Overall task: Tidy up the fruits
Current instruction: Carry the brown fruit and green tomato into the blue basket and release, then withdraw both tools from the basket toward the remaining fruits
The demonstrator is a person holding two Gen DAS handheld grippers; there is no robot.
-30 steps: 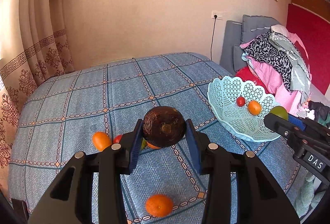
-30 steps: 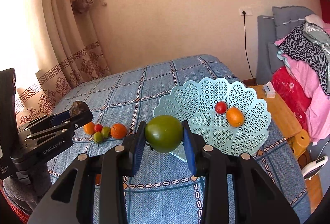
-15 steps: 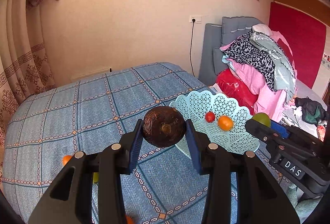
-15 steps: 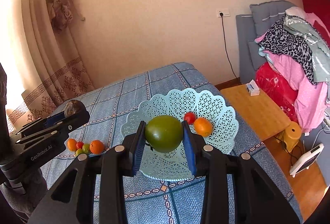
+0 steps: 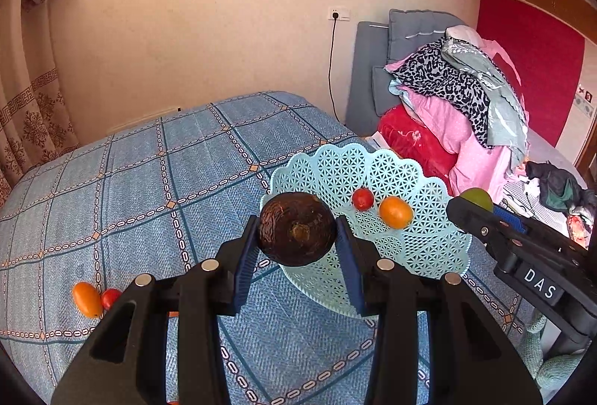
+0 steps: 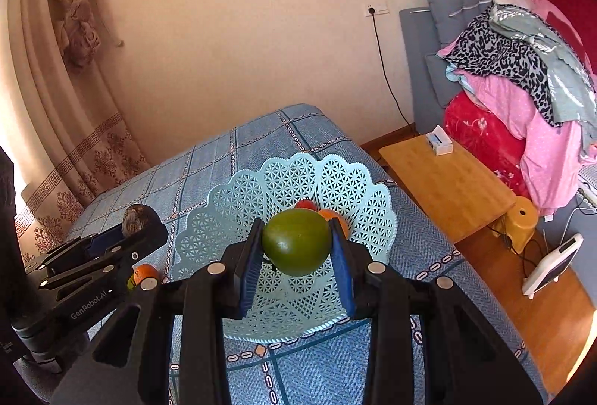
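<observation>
Left wrist view: the dark brown fruit [image 5: 296, 234] sits clamped between the blue pads of the left gripper [image 5: 296, 237], held above the near left rim of the pale blue lattice basket [image 5: 429, 248]. Inside the basket lie a small red tomato [image 5: 362, 198] and an orange [image 5: 395, 212], just beside each other. At the right edge the right gripper [image 5: 475, 205] shows from the side, a green fruit [image 5: 475, 198] peeking above its fingers.

From the right wrist, that green fruit [image 6: 296, 242] is gripped firmly between the right gripper's [image 6: 296, 248] fingers, hanging over the basket [image 6: 238, 211] and hiding most of the tomato and orange behind it. The left gripper [image 6: 140, 227] appears at the left with the brown fruit [image 6: 135, 218] at its tip.

The basket rests on a bed with a blue checked cover [image 5: 149, 181]. On the cover, well apart from the basket, lie another orange [image 5: 87, 299] and a red tomato [image 5: 111, 298], touching. A wooden side table [image 6: 447, 184] stands beside the bed, and a heap of clothes [image 5: 459, 99] is piled beyond it.
</observation>
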